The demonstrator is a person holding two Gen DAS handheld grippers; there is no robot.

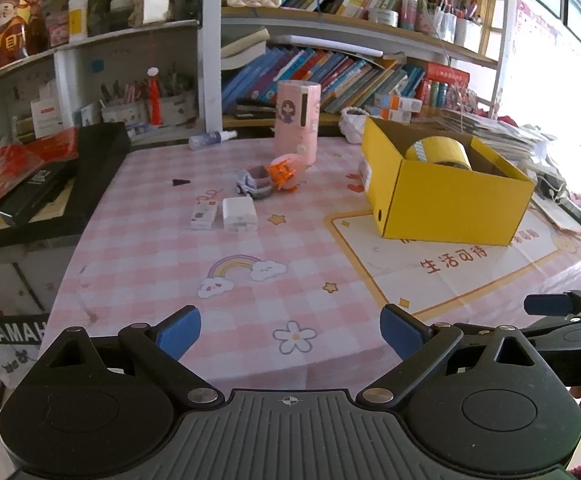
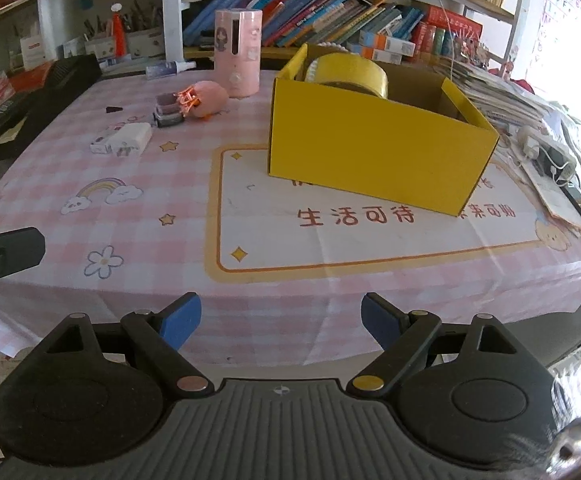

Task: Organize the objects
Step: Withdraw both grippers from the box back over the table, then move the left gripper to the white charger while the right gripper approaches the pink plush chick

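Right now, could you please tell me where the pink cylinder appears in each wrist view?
Left wrist view: the pink cylinder stands upright at upper centre, left of the yellow box.
Right wrist view: the pink cylinder stands upper left of centre, again left of the yellow box.
Shared landmark: the yellow box.

Two matching handheld grippers, black with blue-padded fingers

Left gripper (image 1: 290, 330) and right gripper (image 2: 281, 318) each have a ribbed dark-grey centre plate bearing a small crosshair mark, flanked by two round black housings. Black link arms with triangular cut-outs and silver pivot screws carry the blue fingertips (image 1: 180, 330). The right gripper's rear right pivot cap looks gold.
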